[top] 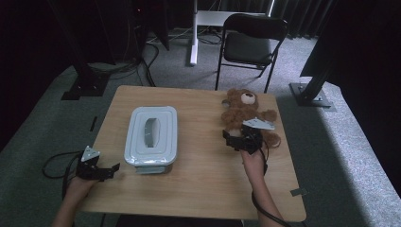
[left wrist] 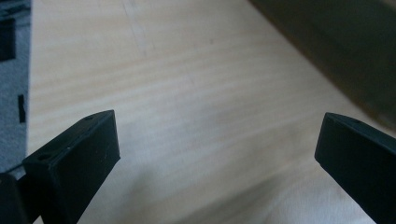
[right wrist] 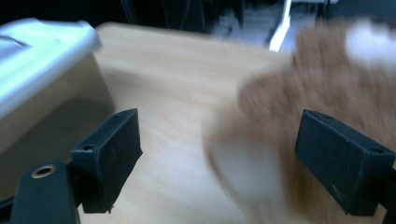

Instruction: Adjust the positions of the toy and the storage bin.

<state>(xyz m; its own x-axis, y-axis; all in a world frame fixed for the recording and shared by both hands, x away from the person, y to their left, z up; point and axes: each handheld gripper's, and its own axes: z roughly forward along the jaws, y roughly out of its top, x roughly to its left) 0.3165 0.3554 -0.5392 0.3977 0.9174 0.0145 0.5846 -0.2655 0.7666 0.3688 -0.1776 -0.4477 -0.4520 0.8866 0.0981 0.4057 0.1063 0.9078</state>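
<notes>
Now my right claw [top: 235,140] hangs spread wide, nothing clamped, just left of the bear [top: 244,112] lying at the table's [top: 198,189] far right; best to swing right, centre the jaws on its body, then squeeze soft fur firmly; left claw [top: 111,170] also spread, idle near the box [top: 151,135].

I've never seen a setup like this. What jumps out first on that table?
A brown teddy bear lies at the far right of the wooden table, with the right gripper just in front of it, jaws wide apart and nothing between them. Left of the middle sits a pale box with its lid on. The left gripper rests open at the near left edge.
</notes>
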